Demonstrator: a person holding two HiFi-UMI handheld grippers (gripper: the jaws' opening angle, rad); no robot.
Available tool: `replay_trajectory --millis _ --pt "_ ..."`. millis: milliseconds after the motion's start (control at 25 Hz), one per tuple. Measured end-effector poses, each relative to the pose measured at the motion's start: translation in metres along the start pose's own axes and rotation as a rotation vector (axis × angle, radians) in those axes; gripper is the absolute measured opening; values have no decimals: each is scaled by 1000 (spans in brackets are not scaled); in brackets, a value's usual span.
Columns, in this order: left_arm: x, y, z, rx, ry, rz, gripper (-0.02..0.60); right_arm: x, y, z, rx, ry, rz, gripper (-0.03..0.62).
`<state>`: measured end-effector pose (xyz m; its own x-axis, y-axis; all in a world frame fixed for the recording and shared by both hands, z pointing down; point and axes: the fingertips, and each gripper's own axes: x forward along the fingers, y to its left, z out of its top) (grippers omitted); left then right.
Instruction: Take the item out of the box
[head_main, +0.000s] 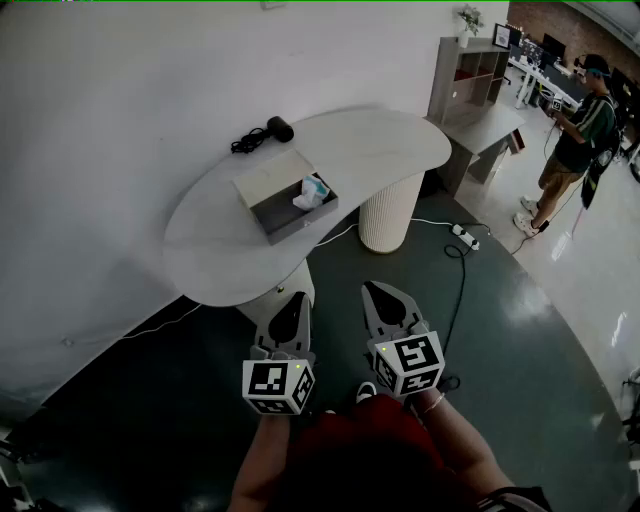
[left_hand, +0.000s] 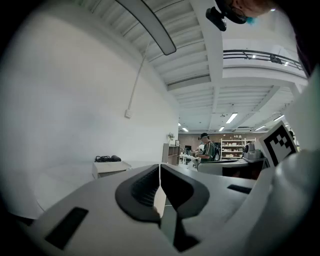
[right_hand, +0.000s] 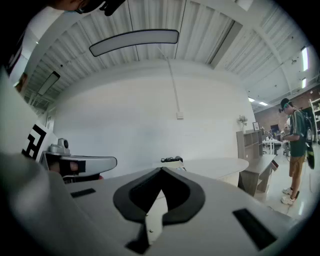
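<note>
White wall curves behind a pale desk (head_main: 380, 140). The open grey box (head_main: 300, 222) sits near the middle of it, close to the front edge, likely so it can be reached from this side. Its item (head_main: 311, 193), a white-and-blue bundle, lies in the box's right end. A black corded device (head_main: 262, 134) rests by the back edge. The left gripper (head_main: 297, 300) and right gripper (head_main: 378, 292) hang short of the desk, both clenched on nothing, seemingly because the reach has not begun.

There is one table (head_main: 400, 140), one open box (head_main: 300, 221) (with one pale item (head_main: 311, 193) in it) and one black corded device (head_main: 278, 127). There are two grippers, the left gripper (head_main: 295, 305) and the right gripper (head_main: 385, 298), one person (head_main: 580, 140) and one shelf unit (head_main: 470, 75).
</note>
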<state>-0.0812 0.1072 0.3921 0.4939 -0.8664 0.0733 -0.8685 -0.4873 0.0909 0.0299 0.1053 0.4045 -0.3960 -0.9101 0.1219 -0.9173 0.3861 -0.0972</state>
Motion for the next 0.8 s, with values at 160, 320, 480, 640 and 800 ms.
replay_trajectory --millis 160,320,480,640,800 --pt "0 0 -1 -14 2 9 29 0 0 -1 8 5 9 15" --pt "9 1 -4 -19 18 0 31 5 -4 -1 -2 2 8 15" --pt "18 3 -6 -18 26 5 31 11 -9 -1 -7 1 14 15" --pt "30 1 -7 0 45 8 31 16 -20 0 0 -3 15 15" --pt "44 0 -6 2 47 17 31 22 -32 2 -1 -4 22 15"
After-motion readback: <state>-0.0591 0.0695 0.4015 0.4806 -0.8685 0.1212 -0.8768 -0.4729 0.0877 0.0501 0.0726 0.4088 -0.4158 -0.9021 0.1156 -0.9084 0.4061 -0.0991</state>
